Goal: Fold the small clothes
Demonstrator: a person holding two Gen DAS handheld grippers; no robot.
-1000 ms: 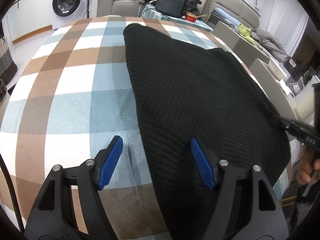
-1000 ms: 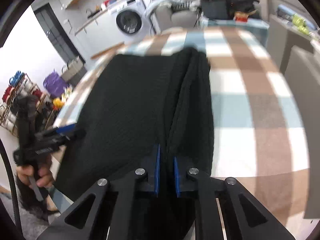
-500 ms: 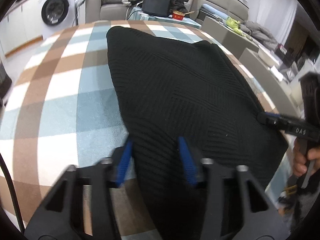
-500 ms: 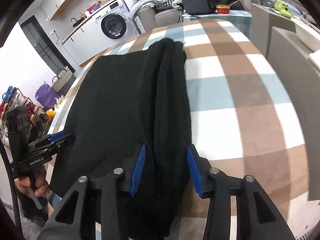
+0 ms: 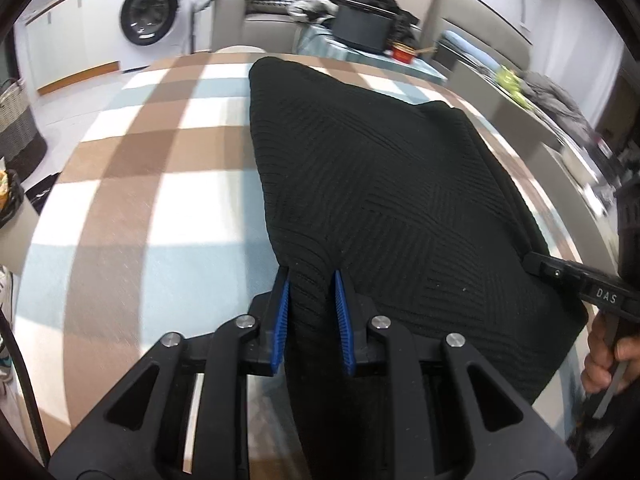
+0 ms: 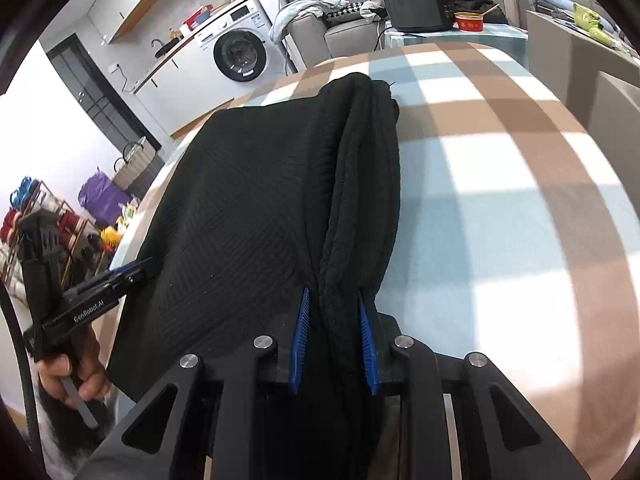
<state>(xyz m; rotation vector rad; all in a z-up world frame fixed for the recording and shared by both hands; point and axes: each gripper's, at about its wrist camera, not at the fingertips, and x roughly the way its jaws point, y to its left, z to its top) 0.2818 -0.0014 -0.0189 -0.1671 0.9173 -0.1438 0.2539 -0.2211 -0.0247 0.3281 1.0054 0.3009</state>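
A black ribbed knit garment point(image 5: 380, 192) lies spread on the checked tablecloth point(image 5: 160, 200). My left gripper point(image 5: 311, 280) is closed on the near left edge of the garment, fabric bunched between its blue pads. In the right wrist view the garment point(image 6: 248, 208) has a thick folded ridge along its right side. My right gripper point(image 6: 333, 300) clamps the near end of that ridge. Each gripper shows from the side in the other's view, the right gripper point(image 5: 580, 284) at the garment's right edge and the left gripper point(image 6: 100, 296) at its left edge.
A washing machine point(image 5: 150, 16) stands beyond the table at the back left. A sofa with clothes and a dark box point(image 5: 364, 28) sits behind the far table edge. A grey cabinet point(image 5: 552, 148) runs along the right. A woven basket point(image 5: 16, 120) stands on the floor at left.
My left gripper moved in from open beside the garment's edge and closed on it. My right gripper opened half a second ago, then narrowed again on the folded ridge.
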